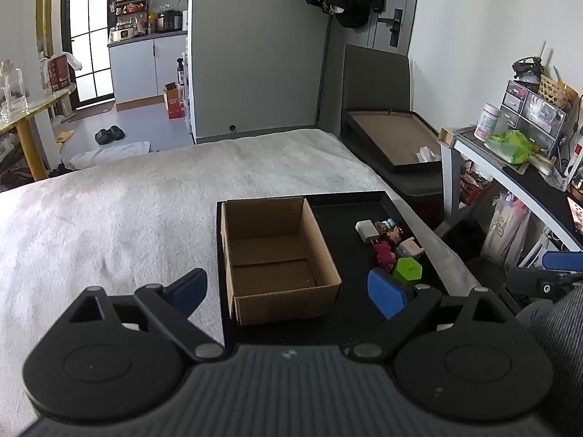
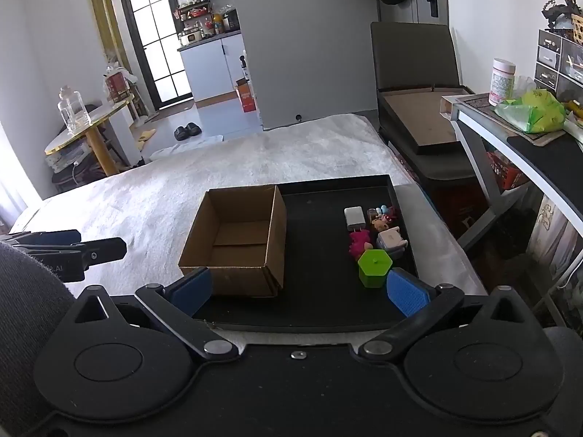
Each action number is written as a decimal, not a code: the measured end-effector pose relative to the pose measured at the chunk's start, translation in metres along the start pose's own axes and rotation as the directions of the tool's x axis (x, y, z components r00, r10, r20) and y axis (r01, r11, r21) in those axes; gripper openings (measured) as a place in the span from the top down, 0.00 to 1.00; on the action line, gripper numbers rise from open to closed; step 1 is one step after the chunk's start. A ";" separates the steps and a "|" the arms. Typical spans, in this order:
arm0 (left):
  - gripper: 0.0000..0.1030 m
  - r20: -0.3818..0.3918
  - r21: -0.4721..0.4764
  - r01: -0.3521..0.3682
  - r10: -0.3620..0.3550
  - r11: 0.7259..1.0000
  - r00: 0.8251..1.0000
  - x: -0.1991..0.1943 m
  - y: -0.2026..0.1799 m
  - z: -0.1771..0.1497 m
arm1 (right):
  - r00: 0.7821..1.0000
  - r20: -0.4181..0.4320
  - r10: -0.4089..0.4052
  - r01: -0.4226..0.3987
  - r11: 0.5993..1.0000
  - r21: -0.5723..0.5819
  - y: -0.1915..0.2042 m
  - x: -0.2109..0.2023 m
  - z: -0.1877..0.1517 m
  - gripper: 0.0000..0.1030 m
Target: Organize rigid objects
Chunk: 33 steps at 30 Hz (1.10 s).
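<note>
Green hexagonal block (image 2: 374,267) sits upright near the black tray's (image 2: 328,185) right front corner, beside small toys and a white charger (image 2: 354,217). Looks light, stiff and slick, so pinch two flat sides. Cardboard box (image 2: 233,244) is empty at the left edge. Both the left gripper (image 1: 288,293) and right gripper (image 2: 298,289) are spread wide, holding nothing.

A white blanket (image 2: 226,182) covers the bed, slippers (image 2: 187,131) lie on the far floor, a glass bottle (image 2: 74,110) stands on a round table (image 2: 91,123), and a green bag (image 2: 532,111) rests on the desk (image 2: 539,156).
</note>
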<state>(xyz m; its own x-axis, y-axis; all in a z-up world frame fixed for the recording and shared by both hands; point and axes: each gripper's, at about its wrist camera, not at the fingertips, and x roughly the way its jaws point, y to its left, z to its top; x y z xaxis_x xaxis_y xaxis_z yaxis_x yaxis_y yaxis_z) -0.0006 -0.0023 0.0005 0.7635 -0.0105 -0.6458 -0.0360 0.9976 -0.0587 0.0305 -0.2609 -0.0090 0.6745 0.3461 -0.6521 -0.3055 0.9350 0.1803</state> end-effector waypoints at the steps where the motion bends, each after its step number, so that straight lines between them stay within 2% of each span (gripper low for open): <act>1: 0.09 0.001 0.000 -0.001 0.001 1.000 1.000 0.000 0.000 0.000 | 1.000 0.000 0.000 0.000 1.000 0.000 0.000 0.000 0.000 0.00; 33: 0.09 0.008 -0.014 -0.009 0.009 1.000 1.000 -0.002 0.004 0.000 | 1.000 0.007 0.007 -0.007 1.000 -0.001 0.002 -0.002 0.000 0.00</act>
<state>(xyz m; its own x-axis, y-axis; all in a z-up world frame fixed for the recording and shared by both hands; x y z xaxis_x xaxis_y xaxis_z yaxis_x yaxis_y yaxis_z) -0.0026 0.0021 0.0017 0.7685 -0.0010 -0.6398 -0.0516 0.9966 -0.0636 0.0283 -0.2593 -0.0074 0.6772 0.3528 -0.6458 -0.3107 0.9326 0.1836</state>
